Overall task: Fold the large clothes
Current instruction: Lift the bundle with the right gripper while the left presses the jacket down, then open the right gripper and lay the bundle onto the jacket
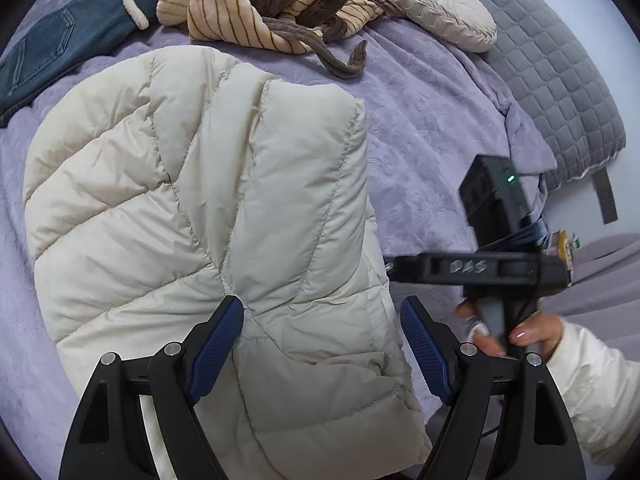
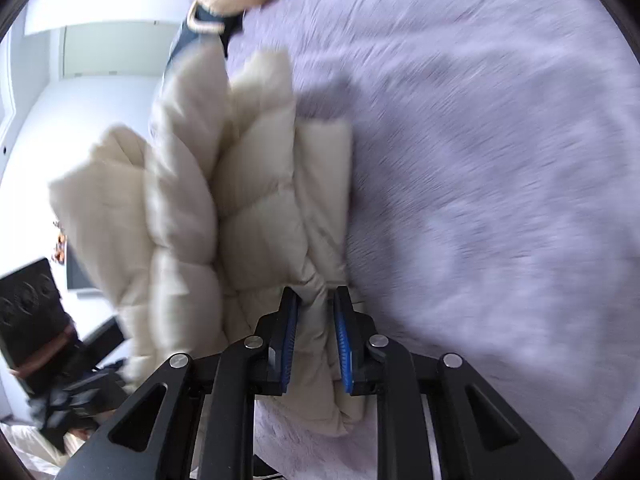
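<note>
A cream quilted puffer jacket (image 1: 192,200) lies folded over on the lilac bed cover (image 1: 432,112). My left gripper (image 1: 322,312) is open, its blue pads (image 1: 218,344) either side of the jacket's near part, gripping nothing. My right gripper (image 2: 316,300) is shut on a pinched fold of the same jacket (image 2: 248,200) and holds that edge lifted off the bed cover (image 2: 480,160); this view is motion-blurred. The right gripper also shows from the side in the left wrist view (image 1: 400,268), at the jacket's right edge, held by a hand (image 1: 524,332).
At the far side of the bed lie a striped beige and brown garment (image 1: 272,4), teal jeans (image 1: 52,48) and a beige quilted piece (image 1: 436,8). A grey quilted blanket (image 1: 560,80) covers the far right. White wall and dark objects (image 2: 36,312) stand beyond the bed's edge.
</note>
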A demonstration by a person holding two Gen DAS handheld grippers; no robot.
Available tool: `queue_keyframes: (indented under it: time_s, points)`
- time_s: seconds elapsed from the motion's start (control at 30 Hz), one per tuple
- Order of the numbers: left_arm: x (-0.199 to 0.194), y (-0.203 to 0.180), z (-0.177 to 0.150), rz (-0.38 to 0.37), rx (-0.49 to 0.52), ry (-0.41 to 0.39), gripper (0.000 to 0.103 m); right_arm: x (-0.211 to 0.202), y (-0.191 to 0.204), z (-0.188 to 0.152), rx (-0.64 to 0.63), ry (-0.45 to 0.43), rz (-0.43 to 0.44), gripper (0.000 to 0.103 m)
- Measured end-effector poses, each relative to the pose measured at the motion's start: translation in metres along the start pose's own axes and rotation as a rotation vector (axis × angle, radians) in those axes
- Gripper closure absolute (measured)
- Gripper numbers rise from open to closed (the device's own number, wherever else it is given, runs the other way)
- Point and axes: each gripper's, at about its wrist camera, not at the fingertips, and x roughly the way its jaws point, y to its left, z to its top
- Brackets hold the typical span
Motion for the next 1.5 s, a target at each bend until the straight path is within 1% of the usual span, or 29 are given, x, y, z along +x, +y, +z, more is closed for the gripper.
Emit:
queue_keyframes:
  time_s: [0.07, 0.1, 0.17, 0.23, 0.3, 0.37, 0.4, 0.47, 0.5, 0.53, 0.57, 0.63, 0.67, 0.77, 0.83, 0.9, 0.97, 1.0, 1.07, 1.1, 1.17, 1.23, 1.27, 1.33, 1.37, 1.4, 1.43, 1.5]
  points:
    - [0.004, -0.012, -0.003, 0.058, 0.062, -0.006, 0.022, -0.027, -0.004, 0.004, 0.026, -0.057, -0.005, 0.041]
    - [0.004, -0.016, -0.004, 0.084, 0.093, -0.008, 0.022, -0.039, -0.004, 0.008, 0.031, -0.087, 0.003, 0.038]
    - [0.008, -0.024, -0.009, 0.136, 0.153, -0.009, 0.022, -0.059, 0.001, 0.016, 0.028, -0.126, 0.040, 0.038]
    - [0.011, -0.029, -0.013, 0.177, 0.198, -0.008, 0.022, -0.071, 0.007, 0.024, 0.018, -0.129, 0.085, 0.036]
    - [0.012, -0.031, -0.018, 0.199, 0.224, -0.008, 0.022, -0.074, 0.018, 0.029, -0.015, -0.108, 0.108, 0.032]
    - [0.013, -0.033, -0.019, 0.212, 0.233, -0.007, 0.022, -0.071, 0.036, 0.038, -0.066, -0.081, 0.104, 0.032]
    - [0.013, -0.033, -0.020, 0.216, 0.235, -0.007, 0.022, -0.062, 0.048, 0.036, -0.091, -0.070, 0.095, 0.032]
    - [0.016, -0.036, -0.019, 0.224, 0.239, -0.008, 0.022, -0.056, 0.064, 0.040, -0.138, -0.041, 0.118, 0.033]
    - [0.017, -0.037, -0.019, 0.227, 0.241, -0.010, 0.022, -0.050, 0.072, 0.040, -0.156, -0.026, 0.123, 0.033]
    - [0.017, -0.038, -0.019, 0.229, 0.242, -0.011, 0.022, -0.043, 0.077, 0.038, -0.174, -0.011, 0.116, 0.041]
    - [0.017, -0.039, -0.020, 0.233, 0.243, -0.013, 0.022, -0.036, 0.080, 0.035, -0.187, 0.007, 0.097, 0.062]
    - [0.018, -0.040, -0.019, 0.232, 0.239, -0.009, 0.022, -0.025, 0.081, 0.030, -0.193, 0.043, 0.033, 0.089]
    - [0.016, -0.039, -0.019, 0.218, 0.235, -0.010, 0.022, -0.022, 0.076, 0.030, -0.188, 0.046, 0.004, 0.092]
    - [-0.002, -0.027, -0.020, 0.157, 0.183, -0.020, 0.022, -0.016, 0.053, 0.029, -0.180, 0.054, -0.038, 0.093]
    - [-0.021, -0.012, -0.020, 0.090, 0.115, -0.041, 0.022, -0.009, 0.040, 0.029, -0.171, 0.063, -0.058, 0.094]
    - [-0.040, 0.009, -0.019, 0.037, 0.034, -0.067, 0.022, -0.007, 0.025, 0.026, -0.144, 0.071, -0.049, 0.093]
    - [-0.055, 0.039, -0.017, 0.023, -0.063, -0.095, 0.022, -0.002, 0.017, 0.027, -0.133, 0.070, -0.040, 0.094]
    - [-0.061, 0.057, -0.017, 0.009, -0.125, -0.106, 0.022, 0.000, 0.013, 0.027, -0.131, 0.071, -0.049, 0.094]
    - [-0.071, 0.099, -0.020, -0.023, -0.280, -0.134, 0.022, 0.001, 0.005, 0.026, -0.125, 0.076, -0.052, 0.094]
    - [-0.071, 0.120, -0.023, -0.058, -0.352, -0.135, 0.022, 0.000, 0.002, 0.025, -0.118, 0.076, -0.049, 0.094]
    - [-0.058, 0.154, -0.029, -0.172, -0.448, -0.097, 0.022, 0.001, -0.003, 0.026, -0.108, 0.075, -0.041, 0.094]
    - [-0.038, 0.179, -0.032, -0.248, -0.509, -0.056, 0.022, 0.002, -0.005, 0.026, -0.108, 0.076, -0.040, 0.094]
    - [-0.028, 0.187, -0.033, -0.295, -0.529, -0.042, 0.022, 0.002, -0.006, 0.025, -0.107, 0.077, -0.039, 0.094]
    - [-0.010, 0.195, -0.037, -0.412, -0.564, -0.031, 0.022, -0.001, -0.010, 0.022, -0.106, 0.079, -0.038, 0.094]
    - [-0.002, 0.196, -0.038, -0.437, -0.574, -0.028, 0.022, -0.001, -0.010, 0.022, -0.106, 0.080, -0.038, 0.094]
    - [0.006, 0.196, -0.037, -0.443, -0.574, -0.026, 0.015, -0.001, -0.010, 0.023, -0.106, 0.080, -0.040, 0.094]
    - [0.013, 0.192, -0.037, -0.443, -0.567, -0.019, 0.012, 0.000, -0.010, 0.024, -0.105, 0.080, -0.043, 0.094]
    - [0.027, 0.183, -0.032, -0.419, -0.543, 0.009, 0.012, 0.004, -0.009, 0.027, -0.099, 0.081, -0.042, 0.094]
